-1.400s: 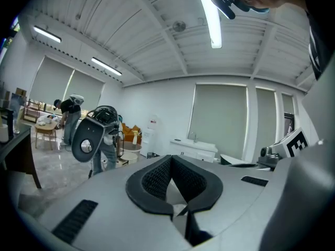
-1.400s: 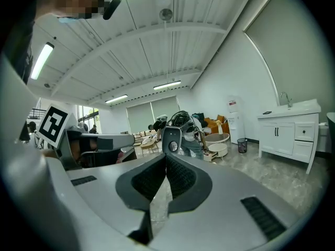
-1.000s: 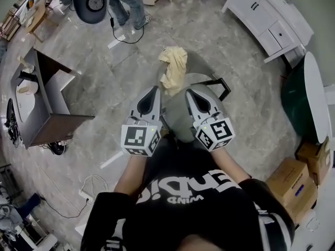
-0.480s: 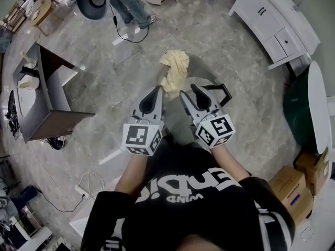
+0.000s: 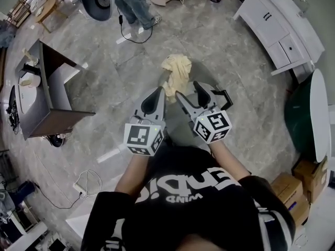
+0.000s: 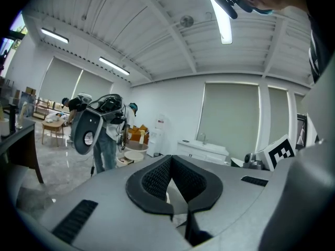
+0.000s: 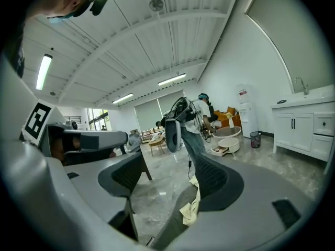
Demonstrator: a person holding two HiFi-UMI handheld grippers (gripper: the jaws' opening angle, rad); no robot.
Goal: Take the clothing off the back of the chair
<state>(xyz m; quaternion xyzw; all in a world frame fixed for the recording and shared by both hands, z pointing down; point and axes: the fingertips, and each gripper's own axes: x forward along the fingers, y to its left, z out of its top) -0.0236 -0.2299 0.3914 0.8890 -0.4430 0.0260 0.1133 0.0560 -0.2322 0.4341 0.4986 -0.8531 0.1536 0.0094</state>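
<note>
The grey marbled tile floor (image 5: pixel 235 88) spreads all round. At the centre of the head view stands a grey padded chair (image 5: pixel 177 120) with black armrests. A crumpled cream-yellow garment (image 5: pixel 177 69) hangs over the chair's back, at twelve o'clock from both grippers. The right gripper (image 5: pixel 187 89), at three o'clock from the left one, has just been opening its jaws, and they stand wide apart. The garment's hanging edge (image 7: pixel 191 208) shows in the gap beyond them, with neither pad on it. The left gripper (image 5: pixel 158 92) has its jaws closed tip to tip, and the garment's lower end lies just beside them at one o'clock. Whether they pinch any cloth is hard to tell.
</note>
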